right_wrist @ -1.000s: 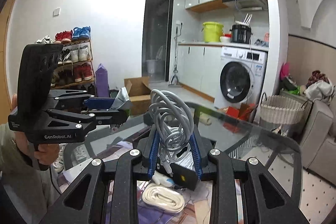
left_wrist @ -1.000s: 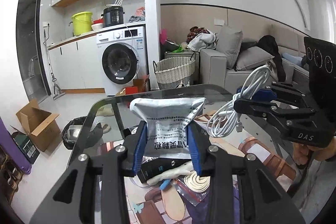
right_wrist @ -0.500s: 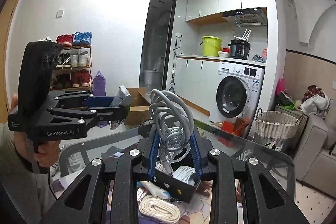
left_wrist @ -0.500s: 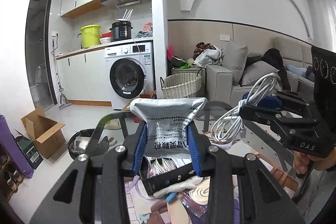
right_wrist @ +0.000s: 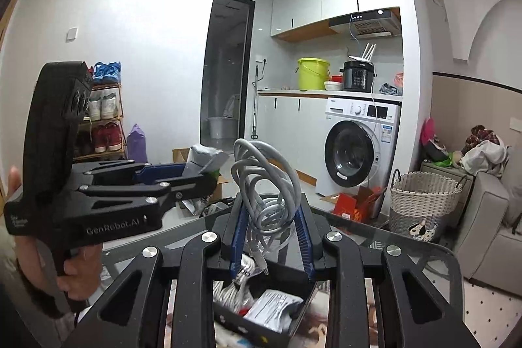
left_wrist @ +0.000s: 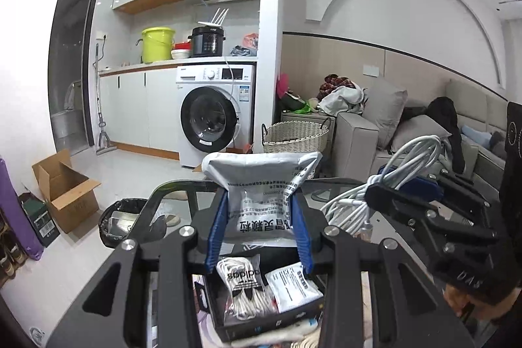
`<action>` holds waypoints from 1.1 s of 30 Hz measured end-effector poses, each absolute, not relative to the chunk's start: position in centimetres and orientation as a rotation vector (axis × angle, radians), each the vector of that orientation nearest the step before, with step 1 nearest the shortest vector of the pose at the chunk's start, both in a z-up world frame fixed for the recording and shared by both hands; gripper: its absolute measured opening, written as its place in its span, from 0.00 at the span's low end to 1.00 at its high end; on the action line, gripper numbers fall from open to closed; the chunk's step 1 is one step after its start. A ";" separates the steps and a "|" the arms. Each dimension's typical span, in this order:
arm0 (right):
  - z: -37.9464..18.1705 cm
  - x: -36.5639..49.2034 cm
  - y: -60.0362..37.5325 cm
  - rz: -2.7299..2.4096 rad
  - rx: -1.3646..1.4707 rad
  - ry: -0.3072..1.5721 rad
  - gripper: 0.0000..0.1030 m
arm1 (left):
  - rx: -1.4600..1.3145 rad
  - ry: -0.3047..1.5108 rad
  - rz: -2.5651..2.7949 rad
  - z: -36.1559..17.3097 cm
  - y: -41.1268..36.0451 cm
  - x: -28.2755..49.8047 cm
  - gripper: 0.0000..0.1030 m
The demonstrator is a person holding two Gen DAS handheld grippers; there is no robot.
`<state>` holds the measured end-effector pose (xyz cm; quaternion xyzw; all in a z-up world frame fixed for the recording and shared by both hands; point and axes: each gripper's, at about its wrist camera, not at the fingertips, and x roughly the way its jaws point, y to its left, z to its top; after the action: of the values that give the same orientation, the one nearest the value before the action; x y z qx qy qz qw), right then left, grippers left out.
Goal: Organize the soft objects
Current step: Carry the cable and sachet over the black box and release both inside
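Silver foil pouch (left_wrist: 261, 194) sits clamped between the left gripper (left_wrist: 260, 227) fingers, above the black box (left_wrist: 261, 312). Right view: the right gripper (right_wrist: 270, 237) fingers pinch a coiled grey cable (right_wrist: 264, 185) above that box (right_wrist: 261, 309).

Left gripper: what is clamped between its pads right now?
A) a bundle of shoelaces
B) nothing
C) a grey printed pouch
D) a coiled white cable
C: the left gripper has its blue pads pressed on a grey printed pouch, while the coiled white cable sits in the right gripper.
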<state>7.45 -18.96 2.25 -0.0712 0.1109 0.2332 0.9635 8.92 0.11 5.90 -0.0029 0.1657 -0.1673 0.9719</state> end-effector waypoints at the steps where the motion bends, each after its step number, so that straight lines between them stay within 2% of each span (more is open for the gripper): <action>1: 2.2 8.1 -18.8 0.472 -0.141 0.233 0.27 | -0.010 0.340 -0.333 5.8 0.0 9.4 0.35; 17: -1.3 14.4 -17.9 0.442 -0.114 0.473 0.28 | -0.089 0.570 -0.288 2.4 -0.1 15.1 0.36; 21: -1.3 15.0 -17.7 0.441 -0.122 0.502 0.29 | -0.082 0.626 -0.273 1.6 -0.5 16.0 0.39; 23: -1.4 15.0 -17.7 0.448 -0.118 0.510 0.36 | -0.081 0.641 -0.262 1.4 -0.5 16.1 0.41; 25: -1.4 14.8 -17.8 0.452 -0.104 0.518 0.63 | -0.081 0.647 -0.266 1.3 -0.6 16.1 0.42; 28: -1.1 14.5 -18.4 0.462 -0.057 0.515 0.86 | -0.080 0.645 -0.268 1.4 -0.5 15.9 0.49; 33: -0.5 13.9 -19.5 0.444 0.017 0.531 0.98 | -0.079 0.643 -0.256 1.7 -0.6 15.4 0.65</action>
<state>13.91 -19.48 -0.46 0.0085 0.2602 0.2176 0.9407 15.40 -0.62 1.71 -0.0386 0.3151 -0.1252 0.9400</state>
